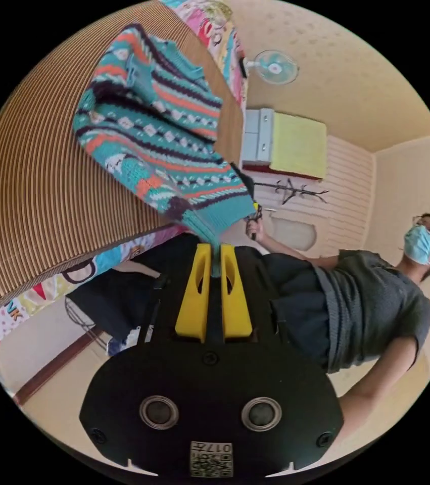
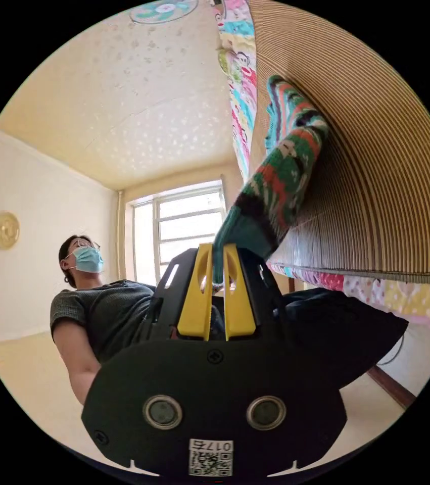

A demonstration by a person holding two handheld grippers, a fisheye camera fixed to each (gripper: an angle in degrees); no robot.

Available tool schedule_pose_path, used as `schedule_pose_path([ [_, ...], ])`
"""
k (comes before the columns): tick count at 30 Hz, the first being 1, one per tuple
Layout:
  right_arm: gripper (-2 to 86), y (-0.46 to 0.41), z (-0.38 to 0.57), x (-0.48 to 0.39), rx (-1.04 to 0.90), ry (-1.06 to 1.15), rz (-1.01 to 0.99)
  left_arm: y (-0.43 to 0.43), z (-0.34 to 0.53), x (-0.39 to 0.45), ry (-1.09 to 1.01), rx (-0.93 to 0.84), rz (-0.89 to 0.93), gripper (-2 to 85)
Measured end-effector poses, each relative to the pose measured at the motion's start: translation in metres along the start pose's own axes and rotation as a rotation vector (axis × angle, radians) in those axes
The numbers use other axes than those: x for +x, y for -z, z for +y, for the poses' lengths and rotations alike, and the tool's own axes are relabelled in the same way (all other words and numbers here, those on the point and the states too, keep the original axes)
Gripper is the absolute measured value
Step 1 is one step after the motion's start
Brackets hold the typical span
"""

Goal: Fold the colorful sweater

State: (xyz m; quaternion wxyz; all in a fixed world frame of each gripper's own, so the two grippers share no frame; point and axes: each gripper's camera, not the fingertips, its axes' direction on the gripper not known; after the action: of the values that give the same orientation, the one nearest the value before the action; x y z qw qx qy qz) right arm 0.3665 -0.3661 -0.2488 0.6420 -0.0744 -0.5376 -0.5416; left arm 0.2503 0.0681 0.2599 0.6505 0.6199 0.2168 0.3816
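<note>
Colorful sweater (image 1: 159,126) lies mostly on striped bed mat (image 1: 38,192), partly bunched, teal hem hanging off the bed edge. Left tongs (image 1: 215,262) clenched on the teal ribbed hem; right tongs (image 2: 218,270) clenched on another teal edge of the sweater (image 2: 280,182). Patterned sheet (image 2: 376,290) runs under the mat. Looks early: garment gripped at two points, no neat fold visible yet, spreading and folding still left.

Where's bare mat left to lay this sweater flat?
In the left gripper view the striped mat is bare beside the sweater, out to the patterned sheet at its edge. It is crowded at that edge, where the left claw and right claw pinch the sweater's ribbed ends.
</note>
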Motion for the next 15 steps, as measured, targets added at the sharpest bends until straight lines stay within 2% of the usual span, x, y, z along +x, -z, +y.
schedule_pose_path([
  [6, 1.8, -0.001, 0.082, -0.033, 0.185, 0.162, -0.292, 0.042, 0.058, 0.052, -0.085, 0.051, 0.215, 3.9],
  [8, 1.7, -0.005, 0.102, -0.028, 0.232, 0.168, -0.329, 0.044, 0.078, 0.055, -0.091, 0.075, 0.311, 3.8],
  [11, 1.5, 0.001, 0.114, 0.009, 0.354, 0.029, -0.227, 0.05, 0.09, 0.039, -0.034, 0.173, 0.352, 3.8],
  [15, 1.6, 0.017, 0.092, 0.085, 0.573, -0.263, -0.073, 0.052, 0.057, -0.027, 0.283, 0.259, 0.205, 3.9],
])
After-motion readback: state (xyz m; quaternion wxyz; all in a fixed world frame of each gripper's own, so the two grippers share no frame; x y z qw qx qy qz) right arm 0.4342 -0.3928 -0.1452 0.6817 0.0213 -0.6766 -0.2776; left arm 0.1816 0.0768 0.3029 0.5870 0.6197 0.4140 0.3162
